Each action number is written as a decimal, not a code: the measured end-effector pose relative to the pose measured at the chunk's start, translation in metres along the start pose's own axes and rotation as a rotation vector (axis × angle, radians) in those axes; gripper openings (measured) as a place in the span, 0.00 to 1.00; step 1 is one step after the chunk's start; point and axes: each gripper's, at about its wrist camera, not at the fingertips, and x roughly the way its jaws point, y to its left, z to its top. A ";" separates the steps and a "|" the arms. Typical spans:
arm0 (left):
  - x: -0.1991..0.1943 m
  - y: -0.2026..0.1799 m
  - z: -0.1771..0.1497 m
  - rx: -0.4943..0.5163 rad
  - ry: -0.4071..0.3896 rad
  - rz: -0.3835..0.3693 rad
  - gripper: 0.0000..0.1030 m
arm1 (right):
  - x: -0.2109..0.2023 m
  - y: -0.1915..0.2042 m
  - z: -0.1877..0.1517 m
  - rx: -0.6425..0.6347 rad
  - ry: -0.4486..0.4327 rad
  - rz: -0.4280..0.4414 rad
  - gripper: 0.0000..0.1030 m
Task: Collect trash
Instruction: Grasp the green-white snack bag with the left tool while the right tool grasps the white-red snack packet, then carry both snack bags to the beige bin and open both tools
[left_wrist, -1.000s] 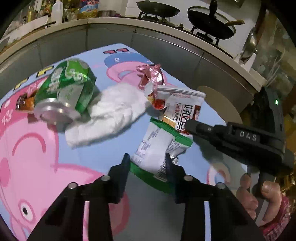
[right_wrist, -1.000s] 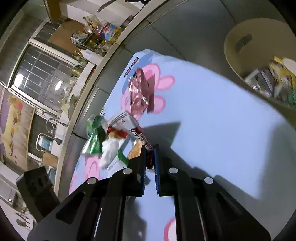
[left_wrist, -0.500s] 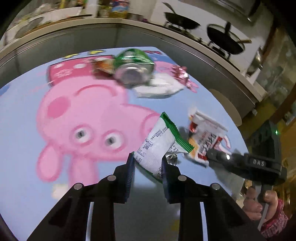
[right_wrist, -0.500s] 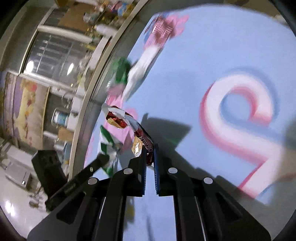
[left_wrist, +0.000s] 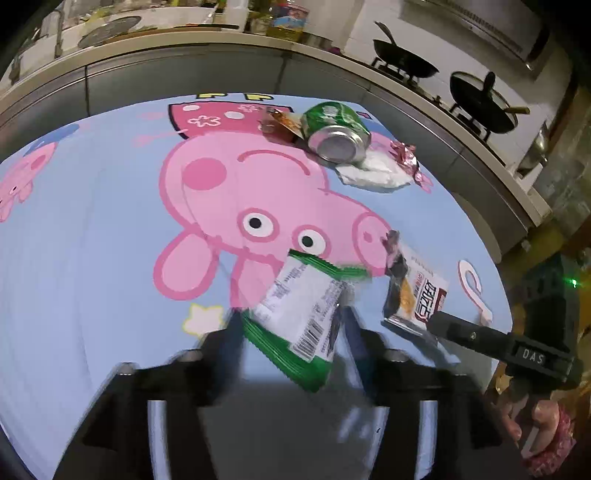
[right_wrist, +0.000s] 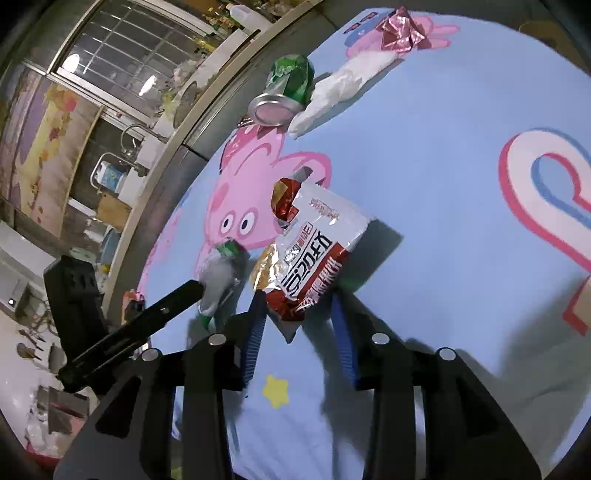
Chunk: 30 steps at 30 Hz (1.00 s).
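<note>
Now each wrapper, green (left_wrist: 300, 321) and red (right_wrist: 310, 254), sits loose between opening tongs.

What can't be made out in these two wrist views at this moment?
- Left wrist view: left gripper fingers smeared by motion blur; contact with the green-and-white wrapper unclear.
- Right wrist view: that wrapper is a grey-green blur behind the left gripper's finger.
- Left wrist view: brown wrapper partly hidden behind the green can.
- Neither view shows a bin.
</note>
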 end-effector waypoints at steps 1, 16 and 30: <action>-0.001 0.001 0.000 -0.005 -0.006 -0.002 0.64 | -0.002 0.001 0.000 -0.005 -0.008 -0.014 0.38; 0.016 -0.010 -0.004 0.021 0.022 -0.001 0.79 | -0.012 -0.028 0.014 0.082 -0.044 0.040 0.45; 0.013 -0.020 0.012 0.044 0.012 -0.017 0.21 | 0.004 -0.009 0.032 0.017 -0.027 0.079 0.03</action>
